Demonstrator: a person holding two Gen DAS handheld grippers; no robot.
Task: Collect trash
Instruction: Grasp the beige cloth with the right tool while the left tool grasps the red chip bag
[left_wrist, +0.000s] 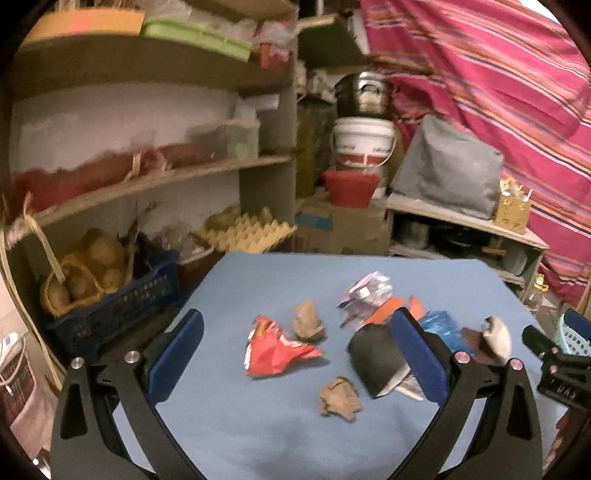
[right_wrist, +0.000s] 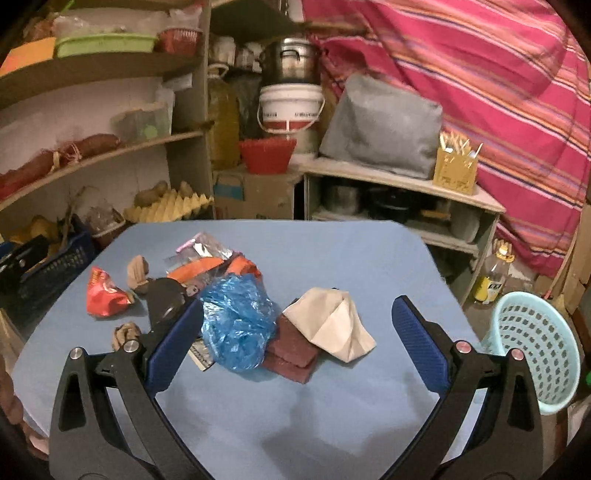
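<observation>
Left wrist view: the left gripper (left_wrist: 295, 354) is spread wide, grasping nothing, above the blue table (left_wrist: 229, 435). Between its fingers lie one red snack wrapper (left_wrist: 277, 349) and two brown paper wads (left_wrist: 306, 319) (left_wrist: 340, 398), with one black packet (left_wrist: 373, 356) by its right finger. Only the right wrist view shows the aqua basket (right_wrist: 535, 354) whole, right of the released right gripper (right_wrist: 295, 343), plus one blue plastic bag (right_wrist: 236, 321), one cream paper (right_wrist: 332, 325) and a maroon piece (right_wrist: 291, 350) between its fingers.
</observation>
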